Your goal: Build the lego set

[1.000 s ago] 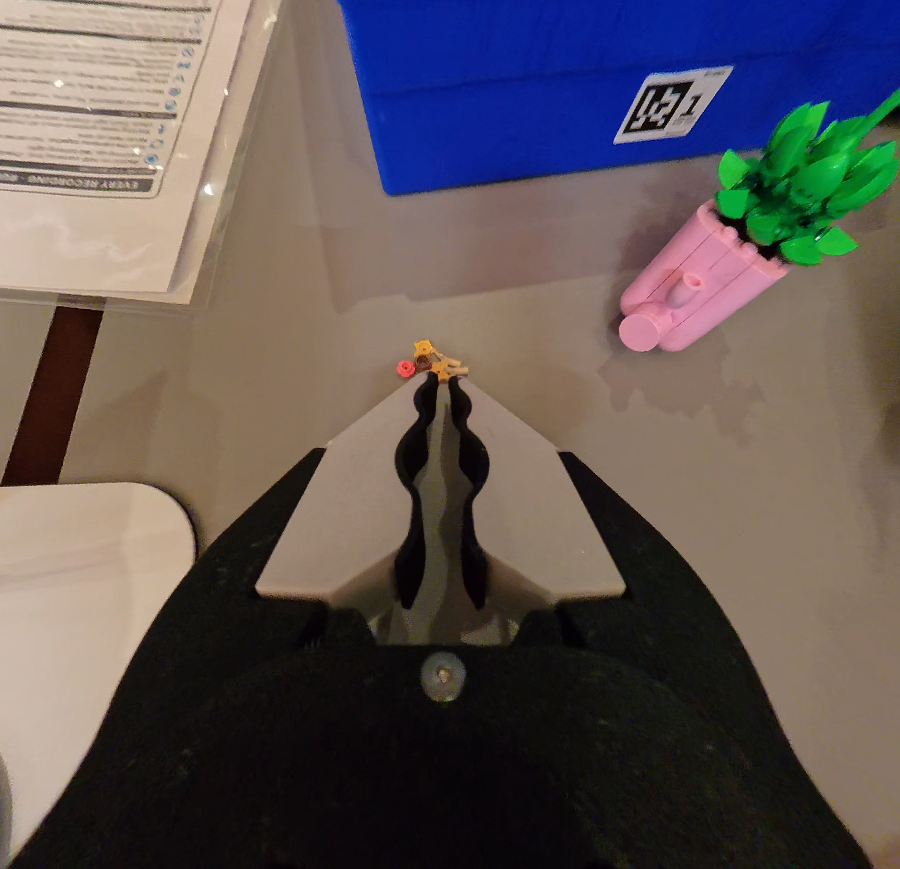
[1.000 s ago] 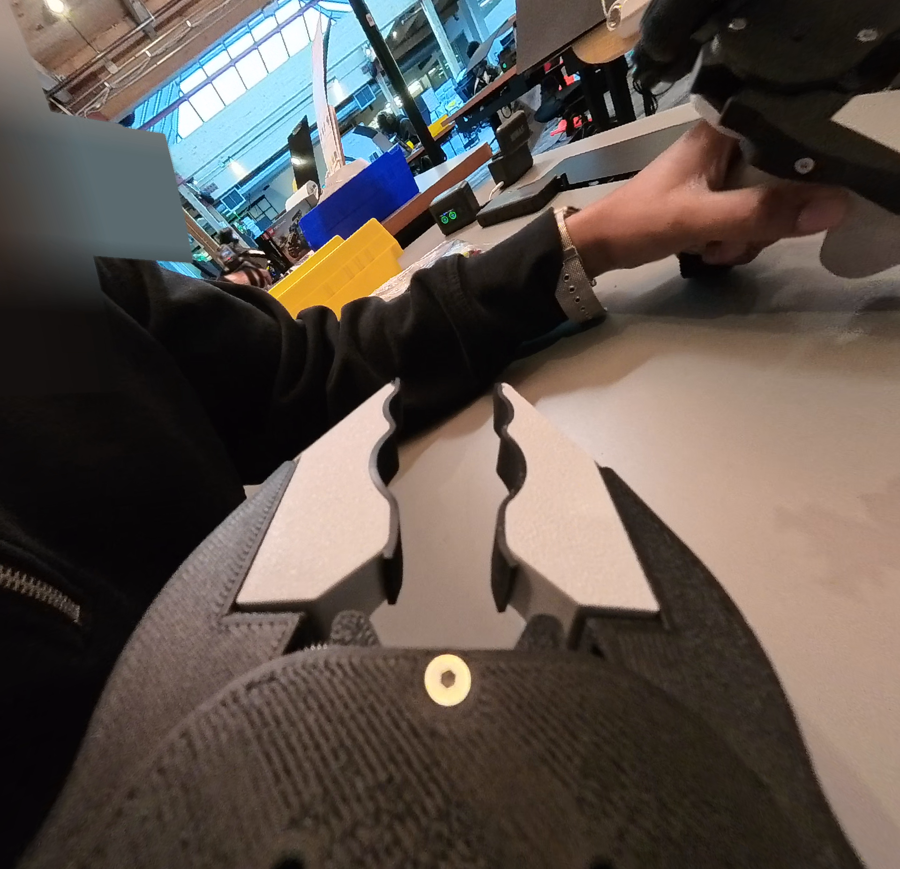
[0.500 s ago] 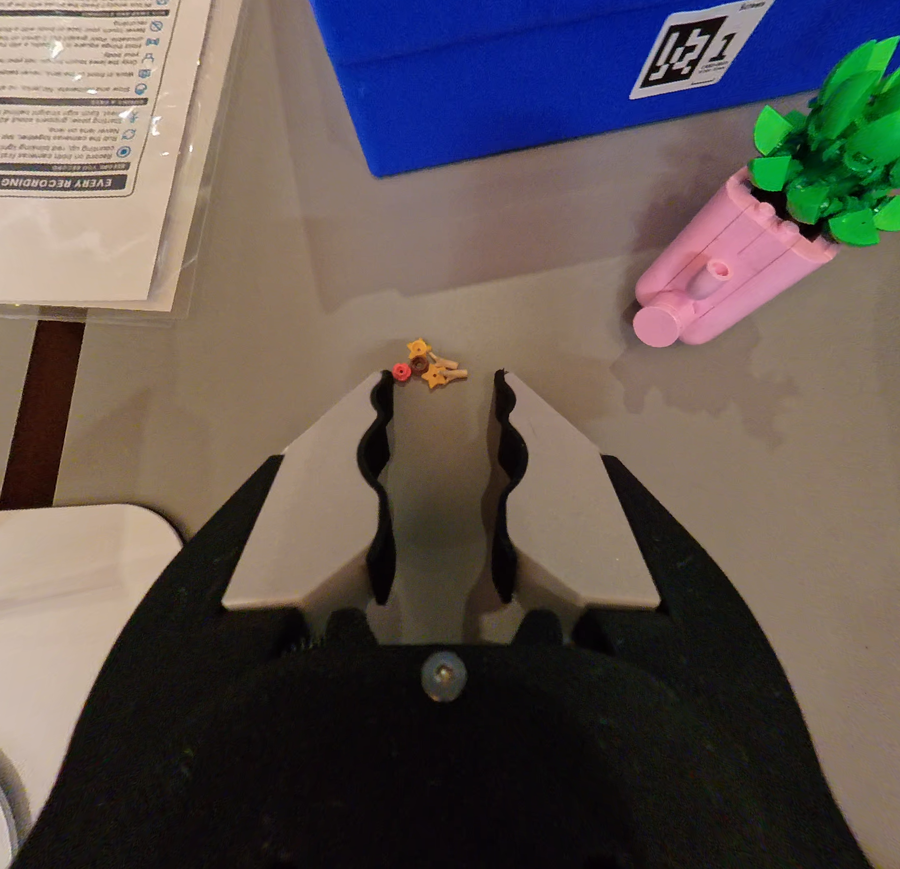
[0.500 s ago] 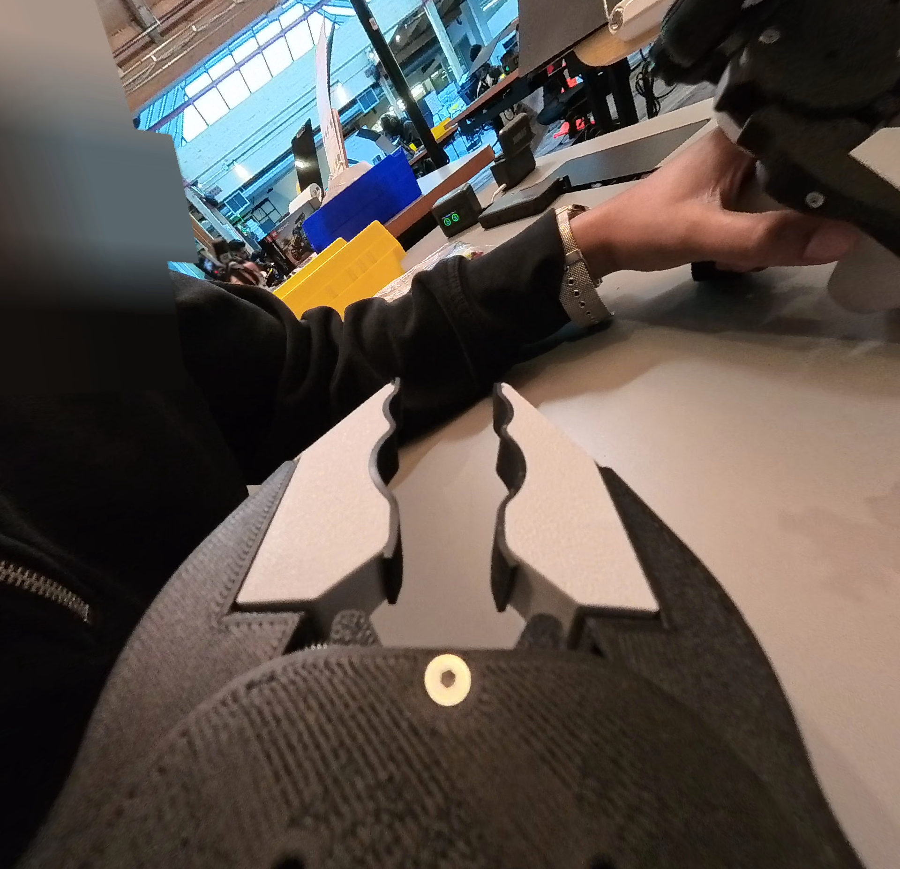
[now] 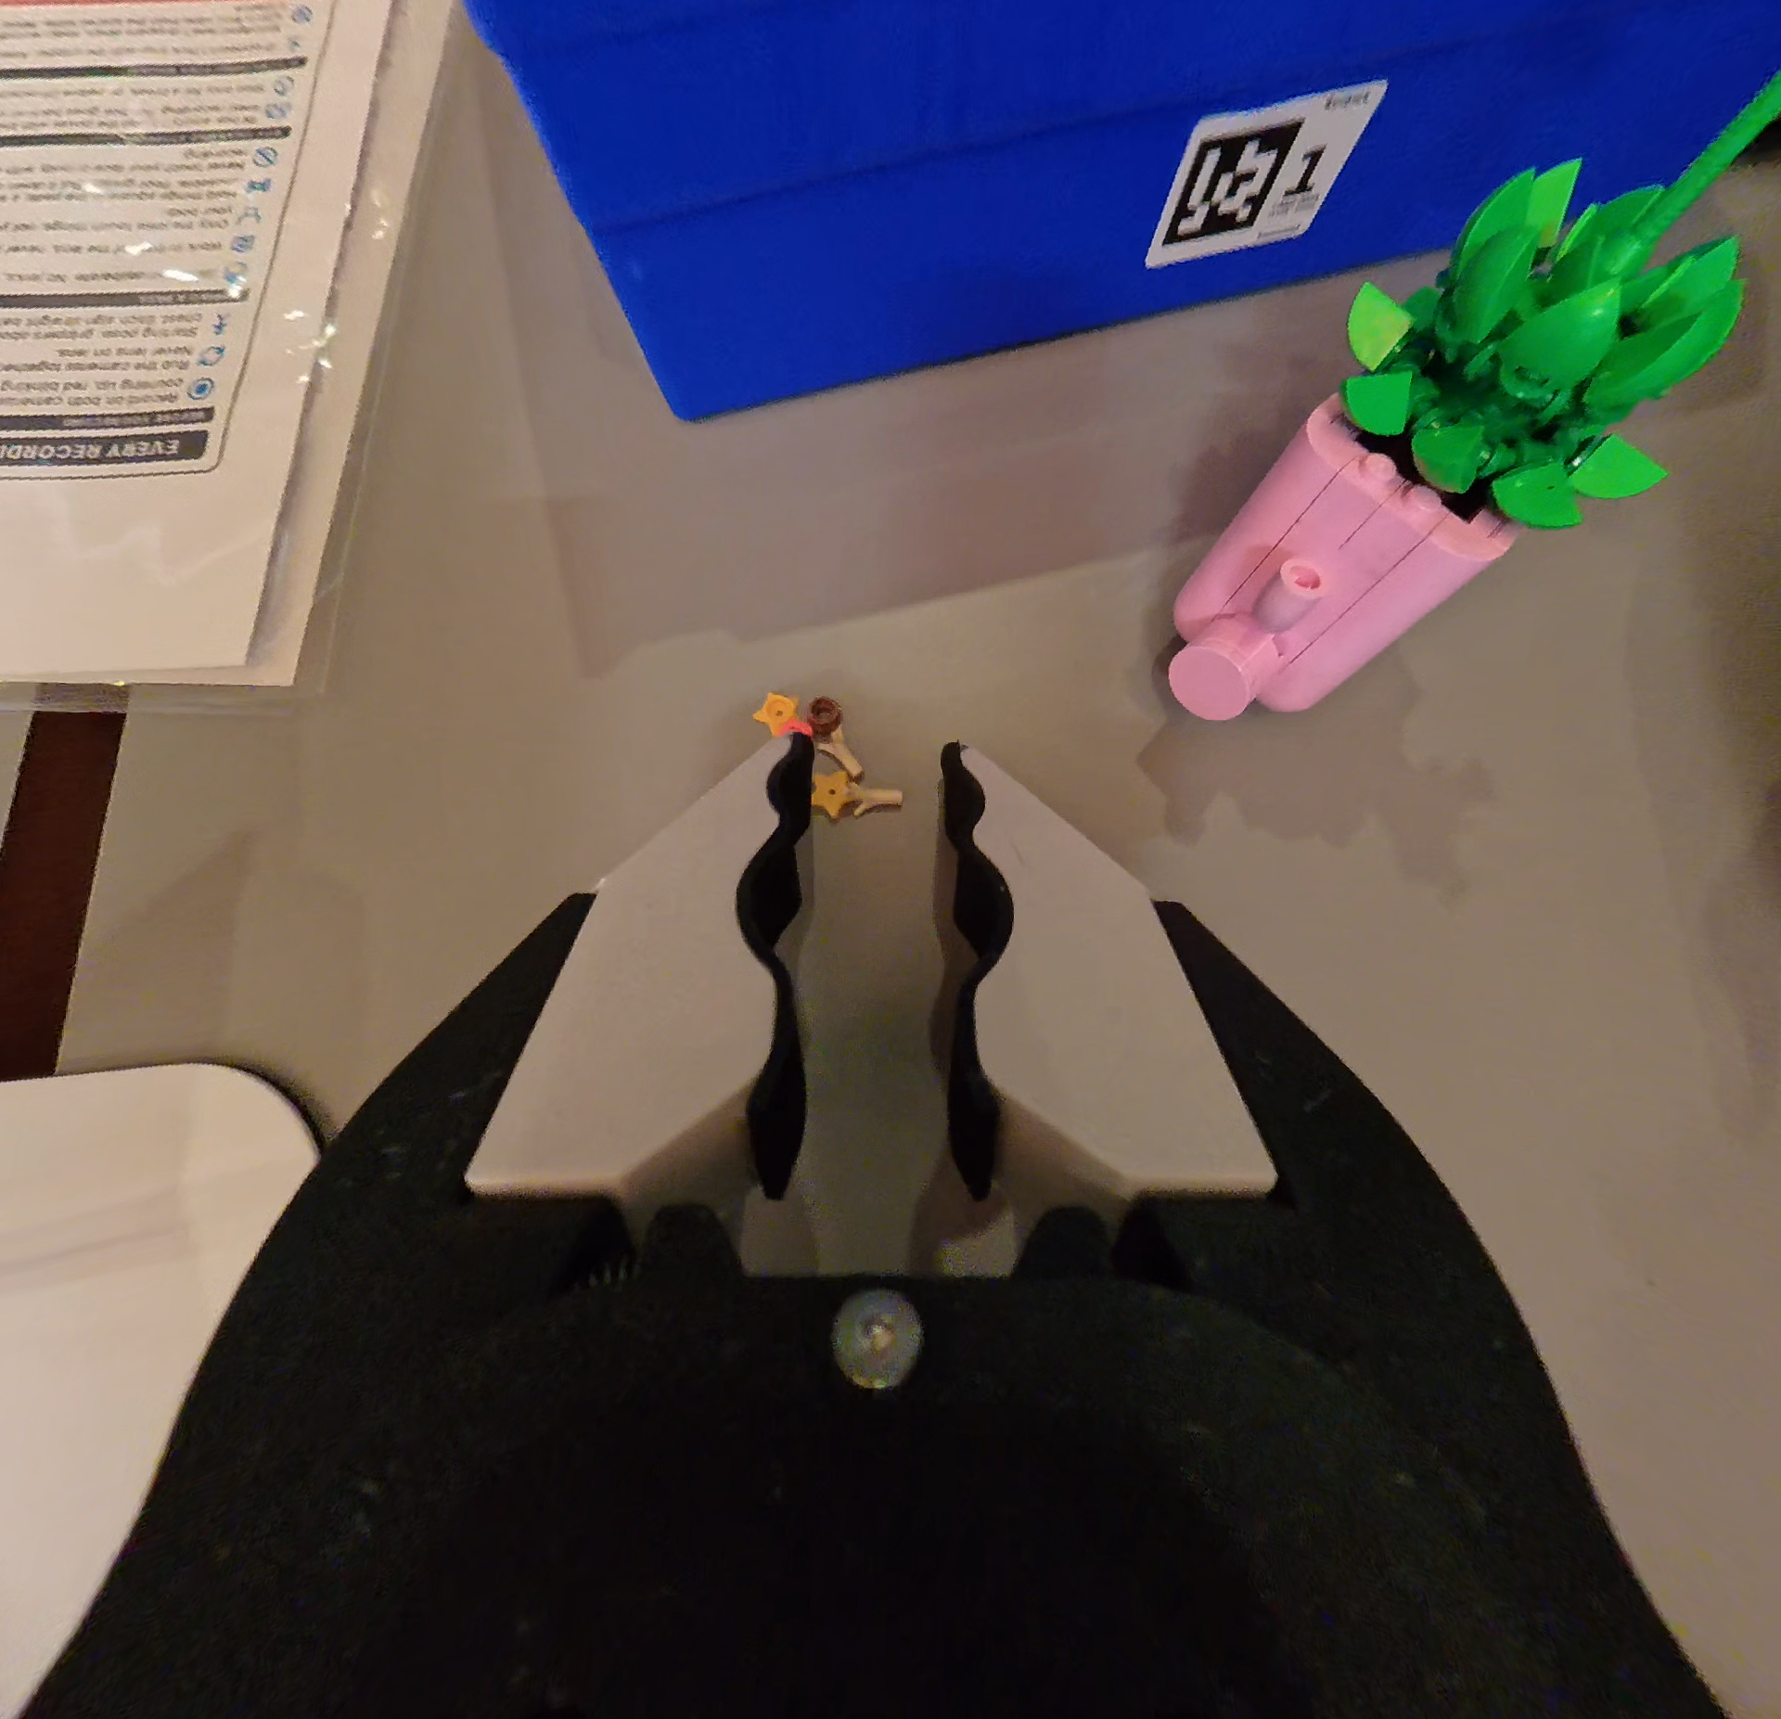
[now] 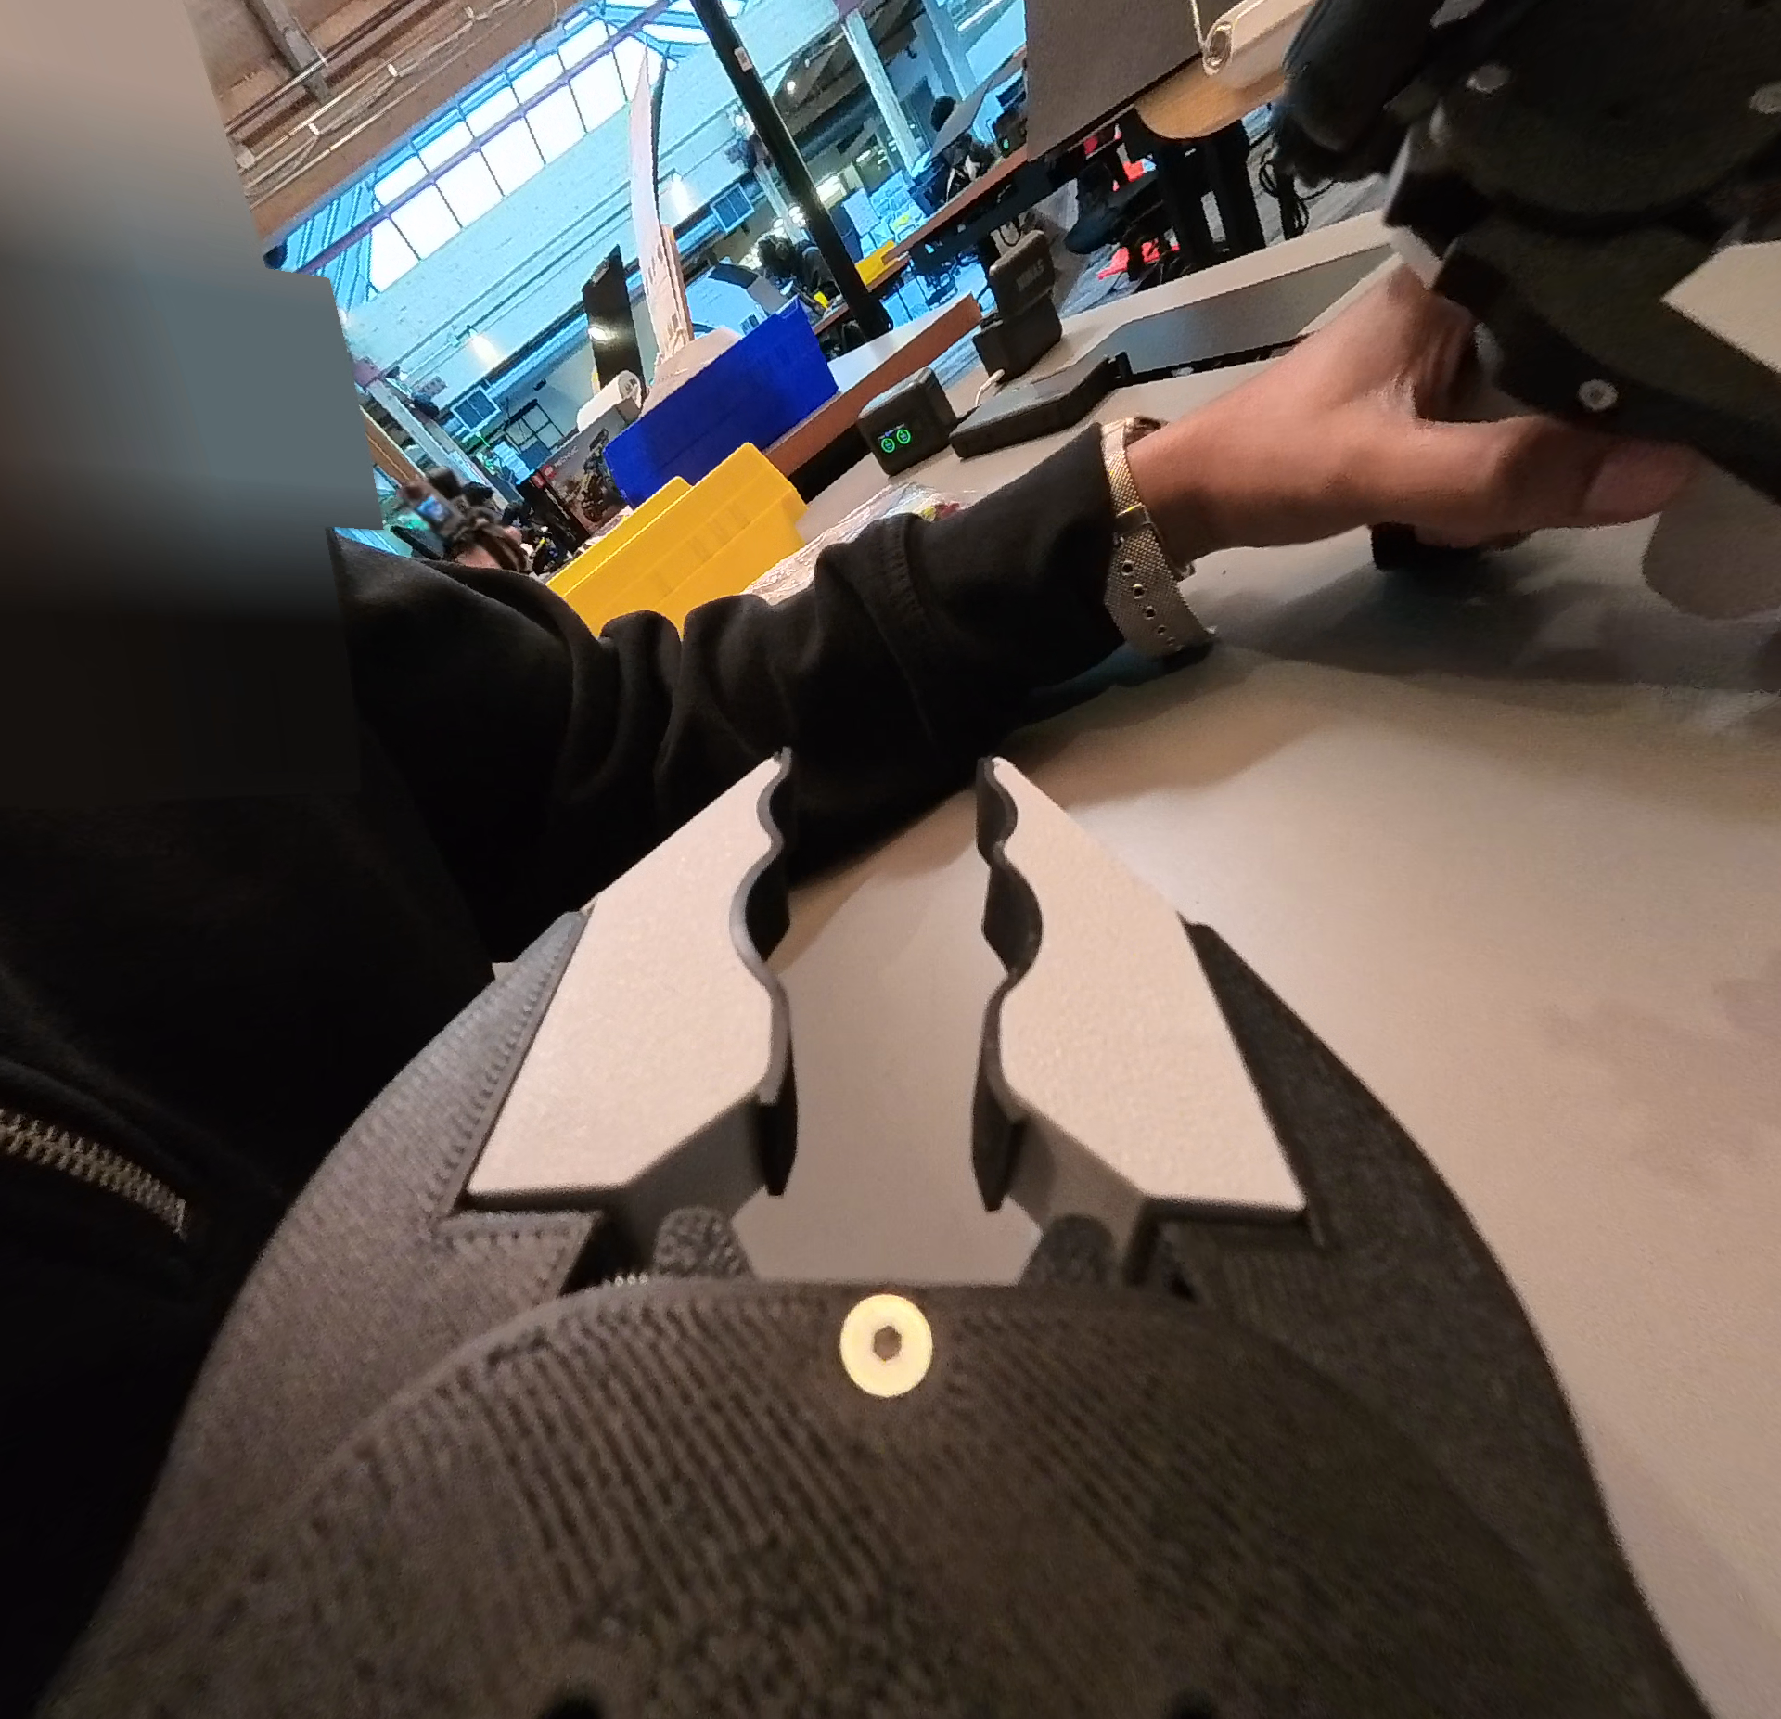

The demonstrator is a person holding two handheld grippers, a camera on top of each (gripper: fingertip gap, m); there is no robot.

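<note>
Pink pot (image 5: 1349,574) with green foliage (image 5: 1552,343) lies assembled on its side on the table (image 5: 482,805); tiny loose pieces (image 5: 829,757) remain unattached — left gripper (image 5: 867,757) open around them, right gripper (image 6: 882,776) open, empty, idle.

Left wrist camera looked steeply down my left gripper (image 5: 872,757), close over the grey table (image 5: 1446,1094). Right wrist camera sat low, nearly level along my right gripper (image 6: 882,776), facing across the table (image 6: 1446,902). Shared: the table and left gripper (image 6: 1581,256), upper right.
</note>
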